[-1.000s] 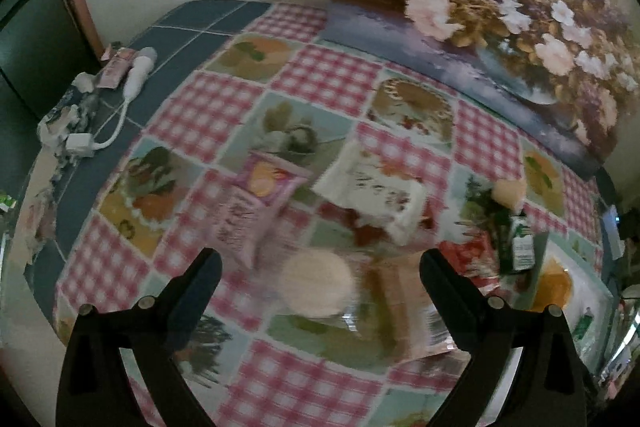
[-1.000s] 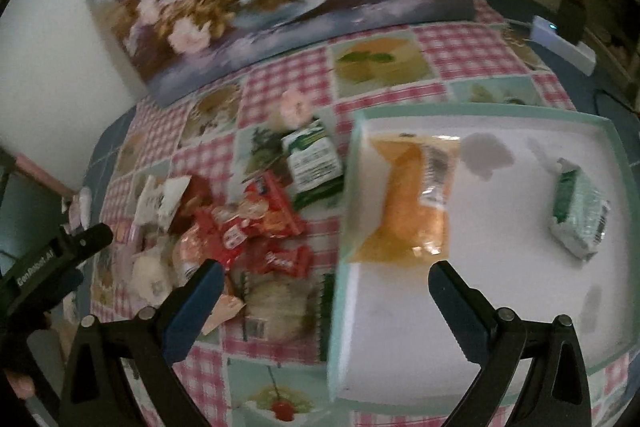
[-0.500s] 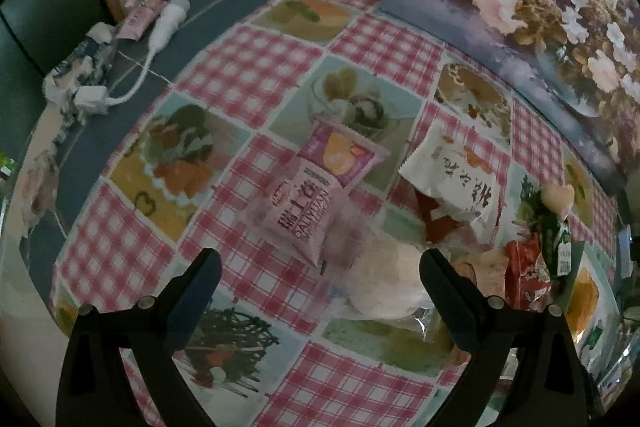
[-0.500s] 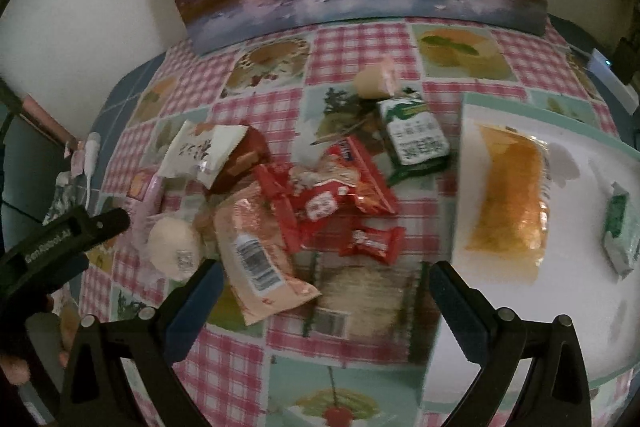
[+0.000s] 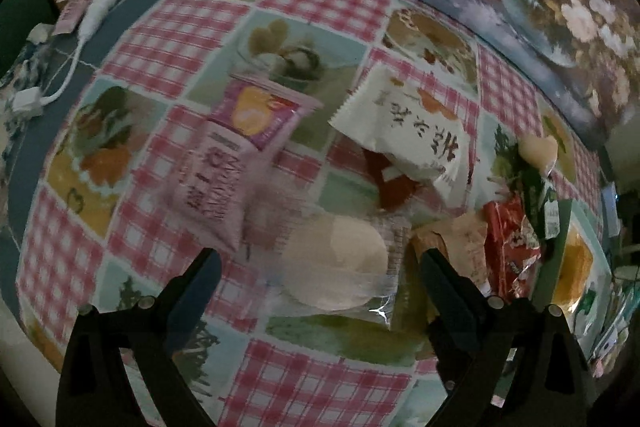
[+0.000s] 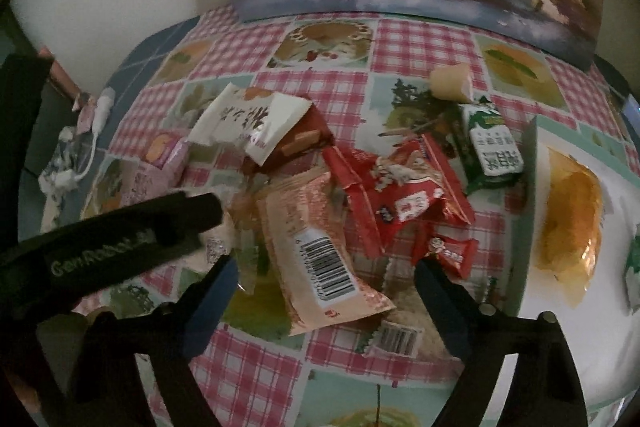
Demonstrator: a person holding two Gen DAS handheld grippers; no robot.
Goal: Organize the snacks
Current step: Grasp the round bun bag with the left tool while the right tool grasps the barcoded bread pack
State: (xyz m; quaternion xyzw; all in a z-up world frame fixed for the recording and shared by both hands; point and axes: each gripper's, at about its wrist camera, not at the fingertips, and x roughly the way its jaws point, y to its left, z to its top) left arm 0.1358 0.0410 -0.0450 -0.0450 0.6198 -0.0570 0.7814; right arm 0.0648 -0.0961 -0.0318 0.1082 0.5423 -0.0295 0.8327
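The left gripper point(image 5: 318, 263) is hanging over the left end of the snack pile with its jaws spread wide and nothing between the pads. A round pale cake in clear wrap point(image 5: 340, 265) is lying on the checked tablecloth point(image 5: 168, 39) directly under the gap between the fingers, so that hand is the nearer one to it; the pink packet point(image 5: 216, 183) is lying just up and to the left of the left finger, its long side slanting away from the tool.

Moving right, the right gripper point(image 6: 324, 277) is pointing steeply down at the middle of the pile. Its jaws have just been closing a little, yet they are standing apart with no pad pressing on anything. The peach packet with the barcode point(image 6: 320, 251) is sitting between the fingers, its long axis running from upper left to lower right, roughly along the tool's pointing line, so the jaws are likely spanning its short width.

Farther right, the red wrappers point(image 6: 400, 195) and the green packet point(image 6: 490, 147) are lying beside the tray point(image 6: 532, 155), which is already holding an orange bag point(image 6: 572, 223). The carry will probably be going rightwards.
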